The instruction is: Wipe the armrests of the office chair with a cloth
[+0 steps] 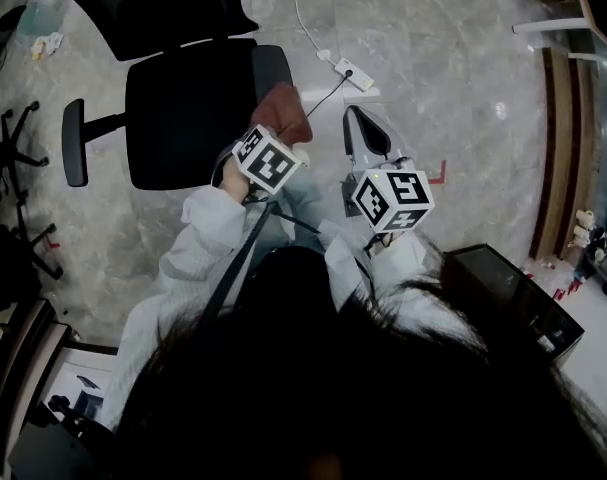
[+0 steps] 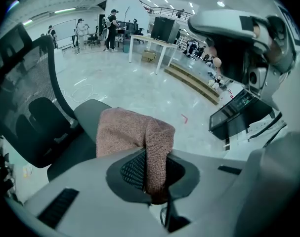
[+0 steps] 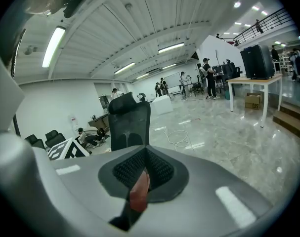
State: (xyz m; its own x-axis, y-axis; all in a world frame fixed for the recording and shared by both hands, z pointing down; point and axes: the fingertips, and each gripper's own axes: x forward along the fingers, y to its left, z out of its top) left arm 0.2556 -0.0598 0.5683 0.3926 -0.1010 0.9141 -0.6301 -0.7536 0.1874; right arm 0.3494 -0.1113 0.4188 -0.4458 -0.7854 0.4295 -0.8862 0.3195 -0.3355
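Note:
A black office chair [image 1: 188, 108] stands on the marble floor ahead of me. Its left armrest [image 1: 75, 143] is bare. A reddish-brown cloth [image 1: 281, 108] lies draped over the grey right armrest [image 2: 88, 113]. My left gripper [image 2: 154, 159] is shut on a fold of this cloth [image 2: 135, 132] and sits right behind it, under its marker cube [image 1: 268, 158]. My right gripper [image 1: 361, 120] is off to the right of the chair, apart from the cloth, its jaws pressed together. In the right gripper view [image 3: 142, 169] a thin reddish sliver shows in the slit; I cannot tell what it is.
A white power strip [image 1: 353, 74] with its cable lies on the floor just beyond the chair. A black cabinet [image 1: 513, 303] stands at my right, and a wooden step [image 1: 553, 148] runs along the far right. Other chair bases [image 1: 8, 148] crowd the left edge.

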